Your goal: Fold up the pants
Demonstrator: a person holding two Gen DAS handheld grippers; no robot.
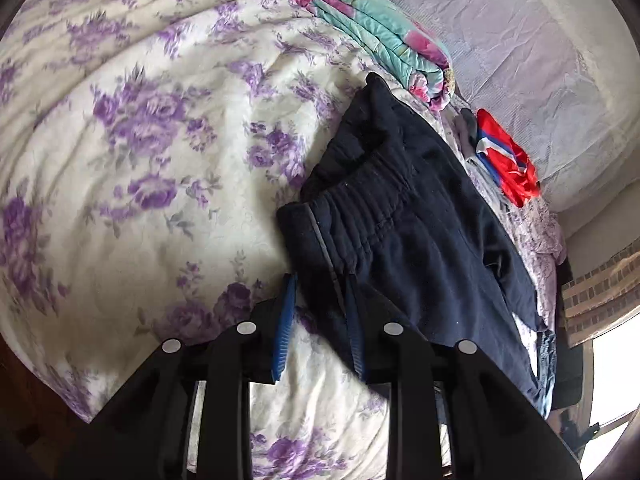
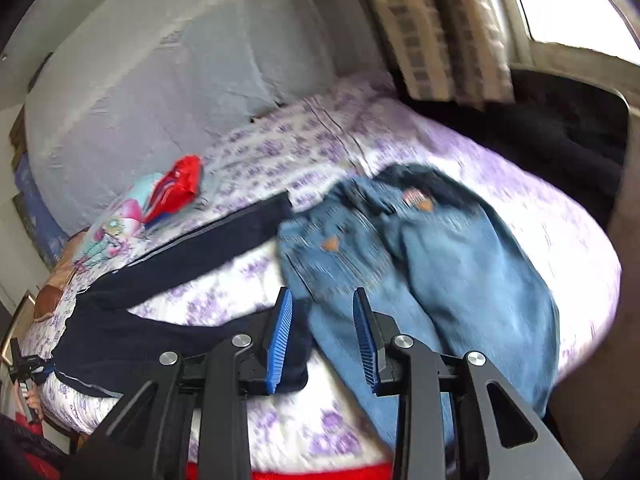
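Dark navy pants (image 1: 420, 220) lie across the bed, elastic waistband toward my left gripper (image 1: 320, 278). The waistband's corner is bunched between its blue pads (image 1: 285, 320), so the gripper is shut on the pants. In the right wrist view the same navy pants (image 2: 180, 248) stretch from the left edge toward the middle of the bed. One end of them lies under the left finger of my right gripper (image 2: 322, 292). That gripper hangs open above the bed with nothing between its pads; the picture is motion-blurred.
Blue jeans (image 2: 460, 248) lie spread beside the navy pants. On the purple-flowered bedspread (image 1: 140, 140) sit a red garment (image 1: 508, 160) and a folded teal floral quilt (image 1: 380, 40). A pale padded headboard (image 2: 160, 80), curtains (image 2: 432, 28) and a dark heap (image 2: 560, 132) border the bed.
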